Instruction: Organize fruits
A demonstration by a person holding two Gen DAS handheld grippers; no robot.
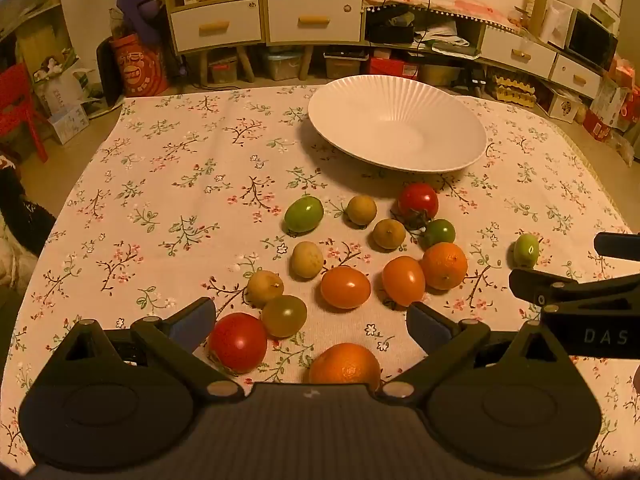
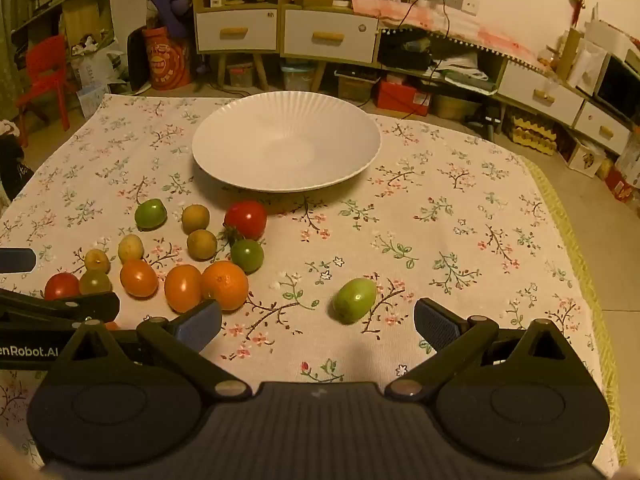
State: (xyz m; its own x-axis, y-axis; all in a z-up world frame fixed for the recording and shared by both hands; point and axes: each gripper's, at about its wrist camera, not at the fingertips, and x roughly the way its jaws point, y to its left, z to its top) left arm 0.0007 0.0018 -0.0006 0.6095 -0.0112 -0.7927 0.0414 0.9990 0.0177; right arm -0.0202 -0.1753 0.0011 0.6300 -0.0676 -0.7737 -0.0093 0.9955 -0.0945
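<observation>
The left gripper sits nearest the lens, its jaws spread wide and holding nothing, angled down over the floral tablecloth. An orange lies just inside the jaws, close to the gripper body, with a red tomato beside the left pad. The right gripper is likewise released and empty, and a lone green tomato lies just ahead of its gap, apart from the other fruit.

Taking the white ribbed plate as landmark: it stands bare at the far side of the cloth. On its near side the main cluster is scattered, with a second red tomato on a stem closest to the rim, a green tomato and small brownish round fruits a little nearer the grippers, then two orange tomatoes and another orange nearer still.
</observation>
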